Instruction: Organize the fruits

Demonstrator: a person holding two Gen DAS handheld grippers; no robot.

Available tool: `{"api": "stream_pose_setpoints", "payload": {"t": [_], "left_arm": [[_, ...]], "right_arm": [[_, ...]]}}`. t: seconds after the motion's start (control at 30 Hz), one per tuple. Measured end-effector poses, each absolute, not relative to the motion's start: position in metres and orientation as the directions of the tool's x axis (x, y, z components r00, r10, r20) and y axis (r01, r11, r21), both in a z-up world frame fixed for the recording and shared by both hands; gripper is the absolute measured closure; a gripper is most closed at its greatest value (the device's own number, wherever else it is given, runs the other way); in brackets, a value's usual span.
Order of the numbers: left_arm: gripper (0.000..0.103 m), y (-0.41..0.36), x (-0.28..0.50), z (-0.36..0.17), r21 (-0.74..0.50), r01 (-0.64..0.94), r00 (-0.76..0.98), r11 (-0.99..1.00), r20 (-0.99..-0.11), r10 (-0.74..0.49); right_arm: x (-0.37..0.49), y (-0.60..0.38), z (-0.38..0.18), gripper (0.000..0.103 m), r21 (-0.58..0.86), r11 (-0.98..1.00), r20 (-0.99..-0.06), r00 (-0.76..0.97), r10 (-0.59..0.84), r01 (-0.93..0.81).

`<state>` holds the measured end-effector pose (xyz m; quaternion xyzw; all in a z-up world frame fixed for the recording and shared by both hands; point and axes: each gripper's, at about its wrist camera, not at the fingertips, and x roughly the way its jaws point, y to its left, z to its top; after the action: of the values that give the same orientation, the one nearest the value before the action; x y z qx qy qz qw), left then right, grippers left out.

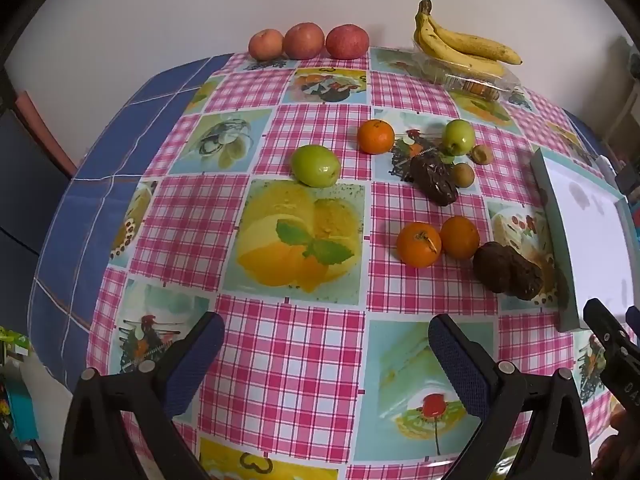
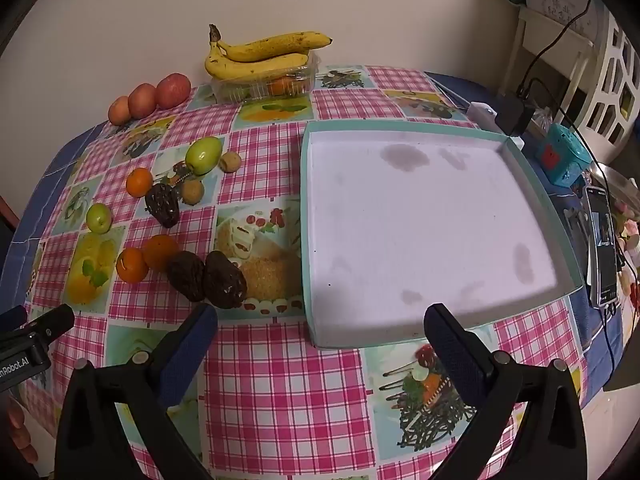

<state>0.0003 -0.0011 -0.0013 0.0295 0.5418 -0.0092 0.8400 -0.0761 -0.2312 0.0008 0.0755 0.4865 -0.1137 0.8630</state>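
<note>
Loose fruit lies on a patterned tablecloth. In the left wrist view I see a green fruit (image 1: 315,165), an orange (image 1: 375,136), a second green fruit (image 1: 458,137), two oranges (image 1: 418,244) side by side, and dark wrinkled fruits (image 1: 507,270). A shallow teal-rimmed tray (image 2: 306,216) with a white floor sits empty on the right. My left gripper (image 1: 326,338) hovers open over the cloth, well short of the fruit. My right gripper (image 2: 320,328) stands open above the tray's near edge, nothing between its fingers.
Three red apples (image 1: 306,41) line the far edge by the wall. Bananas (image 2: 256,54) rest on a clear plastic box (image 2: 264,84). A phone (image 2: 602,248), a teal box (image 2: 562,156) and a charger with cables crowd the table's right side.
</note>
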Motion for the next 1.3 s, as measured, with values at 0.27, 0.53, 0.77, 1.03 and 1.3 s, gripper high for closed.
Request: {"api": "stream_pose_setpoints", "payload": {"t": [0.27, 0.53, 0.77, 1.03, 1.3], "left_arm": [[0.000, 0.004, -0.001, -0.004, 0.035, 0.047, 0.409, 0.998, -0.912, 0.013], [0.000, 0.011, 0.000, -0.008, 0.035, 0.047, 0.409, 0.998, -0.913, 0.013], [0.000, 0.016, -0.004, -0.009, 0.038, 0.041, 0.407, 0.998, -0.913, 0.018], [0.000, 0.016, -0.004, -0.008, 0.038, 0.039, 0.405, 0.998, -0.914, 0.019], [0.000, 0.017, -0.004, -0.006, 0.041, 0.031, 0.405, 0.999, -0.914, 0.025]], "right_arm": [[-0.077, -0.233, 0.001, 0.000, 0.029, 0.962, -0.854, 0.506, -0.118, 0.272], [-0.079, -0.236, 0.004, 0.000, 0.028, 0.961, -0.856, 0.502, -0.119, 0.275], [-0.077, -0.233, 0.002, 0.000, 0.025, 0.961, -0.857, 0.500, -0.121, 0.275], [-0.077, -0.233, 0.001, 0.000, 0.022, 0.962, -0.859, 0.498, -0.122, 0.274], [-0.077, -0.233, 0.001, 0.000, 0.025, 0.962, -0.860, 0.497, -0.118, 0.272]]}}
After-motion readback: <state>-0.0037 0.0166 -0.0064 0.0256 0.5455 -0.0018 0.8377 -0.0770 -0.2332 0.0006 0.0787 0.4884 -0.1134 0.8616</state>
